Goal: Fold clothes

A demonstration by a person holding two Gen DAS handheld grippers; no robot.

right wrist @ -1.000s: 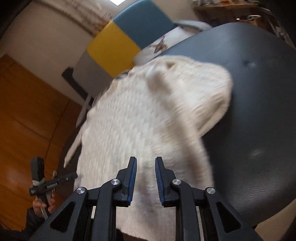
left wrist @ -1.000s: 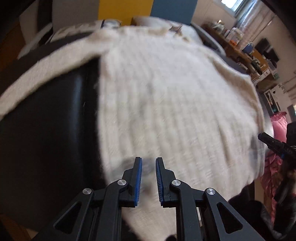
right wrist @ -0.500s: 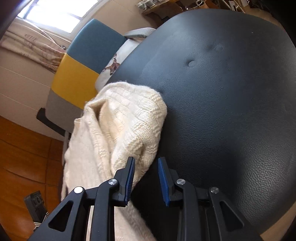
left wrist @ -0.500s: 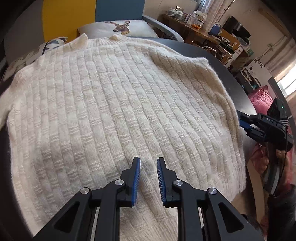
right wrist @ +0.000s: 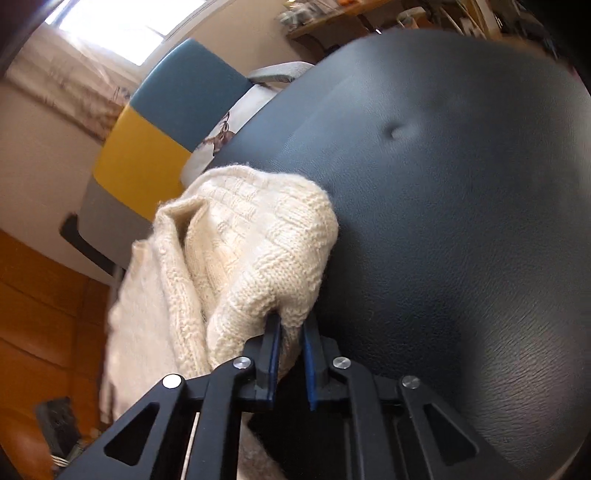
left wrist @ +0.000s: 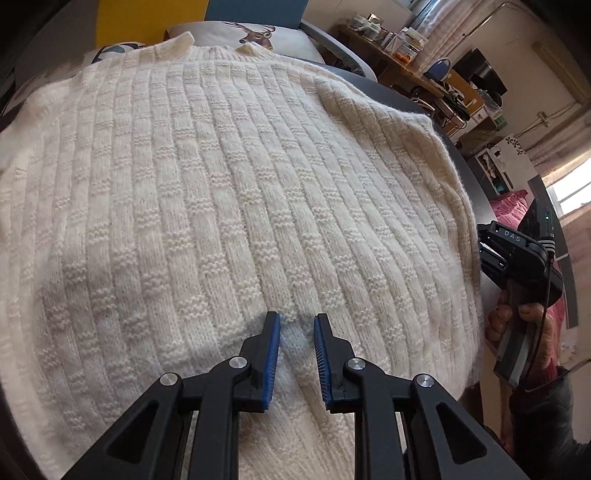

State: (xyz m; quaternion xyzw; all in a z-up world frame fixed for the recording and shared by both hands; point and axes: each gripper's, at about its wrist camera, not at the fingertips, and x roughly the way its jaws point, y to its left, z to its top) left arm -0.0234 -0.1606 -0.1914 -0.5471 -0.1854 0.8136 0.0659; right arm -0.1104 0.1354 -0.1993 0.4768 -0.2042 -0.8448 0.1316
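A cream knit sweater (left wrist: 229,192) lies spread flat on a black padded surface, collar at the far end. My left gripper (left wrist: 296,325) hovers over the sweater's near hem, jaws a little apart, nothing between them. In the right wrist view my right gripper (right wrist: 291,328) is at the sweater's right edge, and its jaws hold a fold of the cream sweater (right wrist: 258,258), which bunches up ahead of the fingers. The right gripper also shows in the left wrist view (left wrist: 517,258), at the sweater's right edge, held by a hand.
The black padded surface (right wrist: 461,221) stretches to the right of the sweater. A yellow and blue chair (right wrist: 166,122) with a deer-print cushion (left wrist: 255,31) stands beyond the collar. A cluttered wooden shelf (left wrist: 424,66) is at the far right. Wooden floor (right wrist: 37,314) lies to the left.
My right gripper has moved onto the sweater's right edge and closed on a fold of it. My left gripper has swung over the sweater and now holds steady above the hem.
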